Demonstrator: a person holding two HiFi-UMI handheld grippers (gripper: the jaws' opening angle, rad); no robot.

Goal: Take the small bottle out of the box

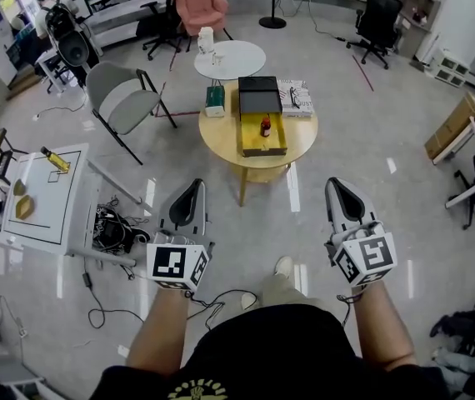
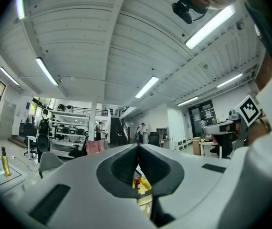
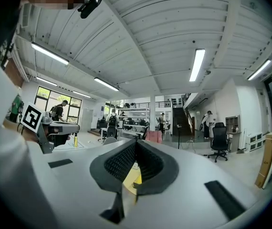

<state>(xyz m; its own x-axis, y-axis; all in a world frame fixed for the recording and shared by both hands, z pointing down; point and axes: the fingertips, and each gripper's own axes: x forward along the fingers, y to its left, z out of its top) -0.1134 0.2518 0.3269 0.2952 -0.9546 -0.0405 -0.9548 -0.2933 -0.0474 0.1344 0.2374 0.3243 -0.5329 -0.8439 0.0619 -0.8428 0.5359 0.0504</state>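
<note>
Two grippers, left (image 1: 191,188) & right (image 1: 338,188), sat low in frame, jaws together, nothing btwn them, well apart from the round table (image 1: 221,136). Small bottle (image 1: 265,127) stood upright in the yellow box (image 1: 243,137), upper centre; its label was too small to read. In right gripper view the jaws hid the bottle. Black case (image 1: 259,96) lay behind the box; grey chair (image 1: 121,102) upper left.

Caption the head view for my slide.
Left tongs and right tongs, shut, face a round table with a small bottle in a box.
</note>
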